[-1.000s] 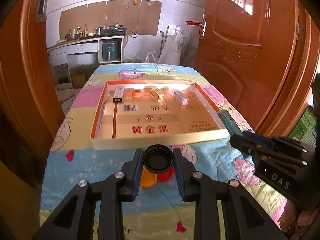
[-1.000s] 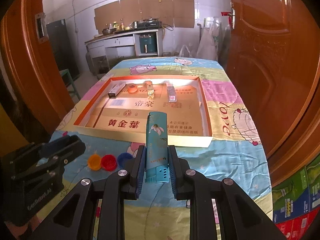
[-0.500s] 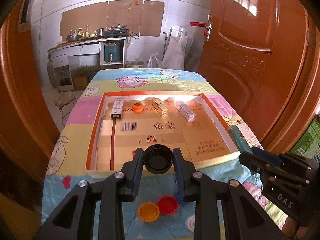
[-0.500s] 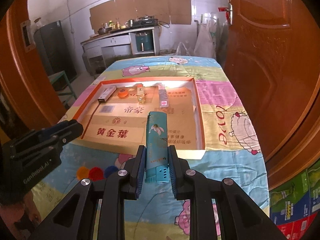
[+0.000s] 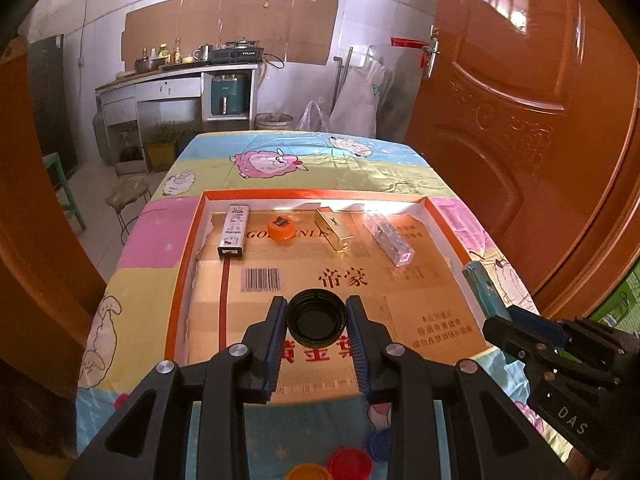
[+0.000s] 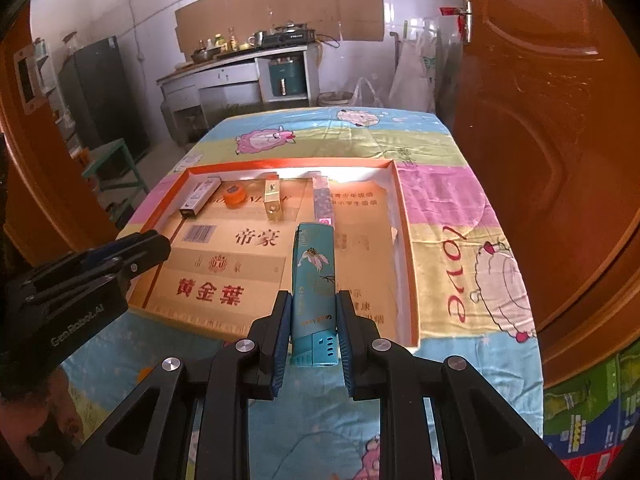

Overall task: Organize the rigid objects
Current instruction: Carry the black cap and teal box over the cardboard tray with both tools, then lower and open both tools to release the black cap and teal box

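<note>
My left gripper [image 5: 317, 322] is shut on a black bottle cap [image 5: 317, 317] and holds it above the near part of the shallow cardboard tray [image 5: 182, 264]. My right gripper [image 6: 312, 316] is shut on a teal lighter [image 6: 313, 276], held above the tray's near right part [image 6: 404, 240]. At the tray's far end lie a white box [image 5: 233, 231], an orange cap [image 5: 281, 228], a gold box [image 5: 333, 233] and a clear case [image 5: 389, 237]. The right gripper shows at the right of the left wrist view [image 5: 500, 326].
Orange [image 5: 306, 473], red [image 5: 350, 463] and blue [image 5: 378, 444] caps lie on the cartoon-print cloth [image 5: 312, 160] near the tray's front edge. A wooden door [image 5: 520, 100] stands to the right. A green stool [image 6: 116, 164] and kitchen counter stand beyond the table.
Both grippers have risen and moved forward over the tray with their objects. The loose caps have slid to the bottom of the left wrist view.
</note>
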`<state>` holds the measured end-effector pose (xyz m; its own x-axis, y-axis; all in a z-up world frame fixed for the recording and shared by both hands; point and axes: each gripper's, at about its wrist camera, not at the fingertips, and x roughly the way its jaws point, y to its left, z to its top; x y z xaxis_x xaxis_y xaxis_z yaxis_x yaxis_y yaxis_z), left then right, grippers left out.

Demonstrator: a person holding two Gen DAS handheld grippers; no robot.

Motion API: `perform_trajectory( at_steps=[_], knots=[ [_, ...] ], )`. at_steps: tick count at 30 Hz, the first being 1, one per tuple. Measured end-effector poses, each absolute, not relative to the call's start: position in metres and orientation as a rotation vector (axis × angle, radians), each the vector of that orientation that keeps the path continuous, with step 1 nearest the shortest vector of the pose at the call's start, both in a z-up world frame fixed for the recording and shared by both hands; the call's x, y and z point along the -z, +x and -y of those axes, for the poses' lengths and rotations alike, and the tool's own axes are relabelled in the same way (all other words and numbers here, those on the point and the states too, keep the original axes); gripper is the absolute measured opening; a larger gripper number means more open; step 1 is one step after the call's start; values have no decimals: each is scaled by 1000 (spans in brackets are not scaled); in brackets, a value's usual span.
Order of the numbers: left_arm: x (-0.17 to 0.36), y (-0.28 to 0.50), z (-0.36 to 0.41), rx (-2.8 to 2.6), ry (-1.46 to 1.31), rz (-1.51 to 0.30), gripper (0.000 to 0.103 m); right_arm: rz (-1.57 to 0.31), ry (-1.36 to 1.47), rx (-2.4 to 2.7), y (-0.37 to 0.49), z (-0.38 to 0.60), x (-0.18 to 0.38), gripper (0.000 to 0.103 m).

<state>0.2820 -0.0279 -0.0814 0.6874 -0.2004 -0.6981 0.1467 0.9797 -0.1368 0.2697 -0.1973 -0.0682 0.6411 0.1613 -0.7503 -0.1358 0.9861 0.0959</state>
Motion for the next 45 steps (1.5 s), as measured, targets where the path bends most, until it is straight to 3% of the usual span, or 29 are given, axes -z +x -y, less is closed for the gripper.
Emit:
perform_trajectory(
  at_steps=[45],
  knots=[
    [123,380,11,133,-78,-884,30,-947,45,-277,364,159,114,23]
  ],
)
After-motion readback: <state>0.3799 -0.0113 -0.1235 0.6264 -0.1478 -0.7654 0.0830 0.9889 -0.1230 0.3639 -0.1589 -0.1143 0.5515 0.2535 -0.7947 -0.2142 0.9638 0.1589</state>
